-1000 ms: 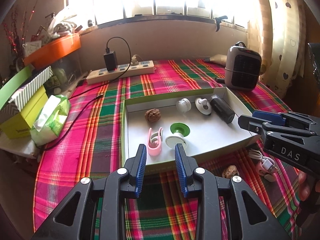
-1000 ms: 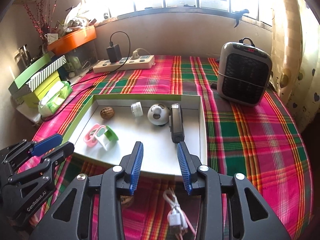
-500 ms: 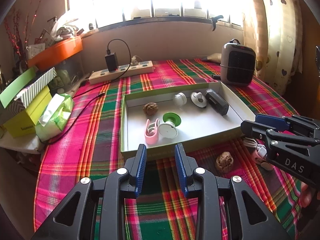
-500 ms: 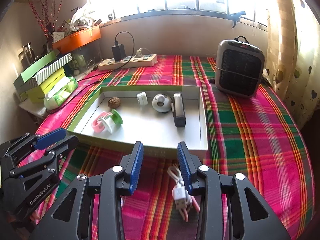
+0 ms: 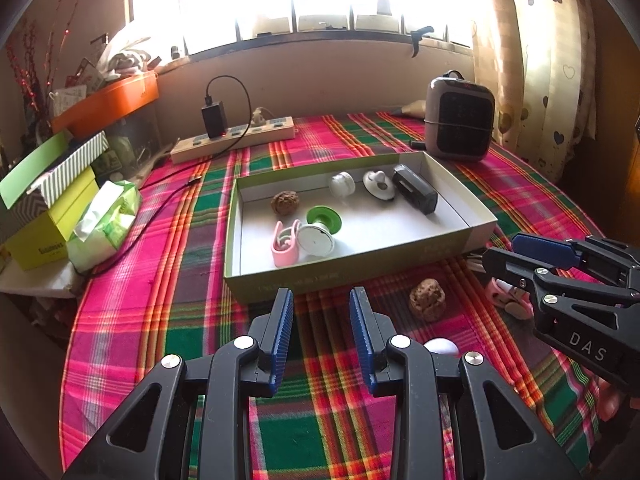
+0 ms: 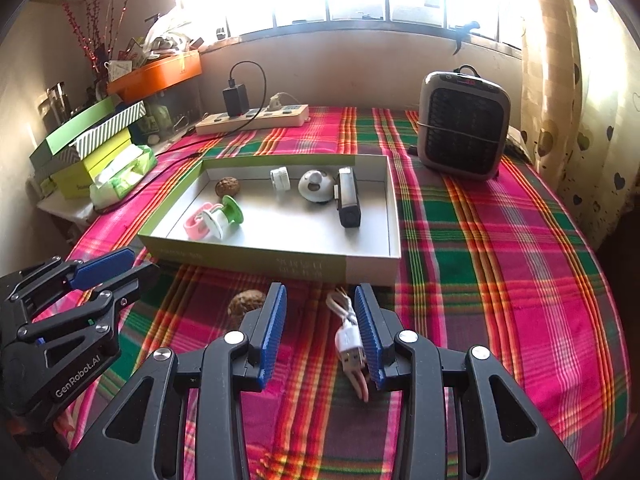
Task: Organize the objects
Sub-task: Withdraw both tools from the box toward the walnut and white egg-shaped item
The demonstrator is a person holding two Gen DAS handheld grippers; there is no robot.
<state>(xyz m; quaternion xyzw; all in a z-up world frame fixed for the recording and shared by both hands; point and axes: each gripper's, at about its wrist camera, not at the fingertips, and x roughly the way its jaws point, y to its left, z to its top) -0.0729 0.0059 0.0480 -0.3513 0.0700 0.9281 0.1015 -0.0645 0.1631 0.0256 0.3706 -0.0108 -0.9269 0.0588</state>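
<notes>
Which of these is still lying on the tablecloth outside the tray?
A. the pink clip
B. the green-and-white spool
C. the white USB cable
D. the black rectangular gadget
C: the white USB cable lies on the plaid cloth in front of the tray, between the open right gripper fingers, while the spool, pink clip and black gadget all sit inside the tray.

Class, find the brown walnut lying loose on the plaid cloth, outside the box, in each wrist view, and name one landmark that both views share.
Left wrist view: brown walnut lies right of centre, just in front of the shallow green-and-white box.
Right wrist view: the walnut sits lower centre-left, partly behind the right gripper's left finger.
Shared landmark: the grey space heater.
</notes>
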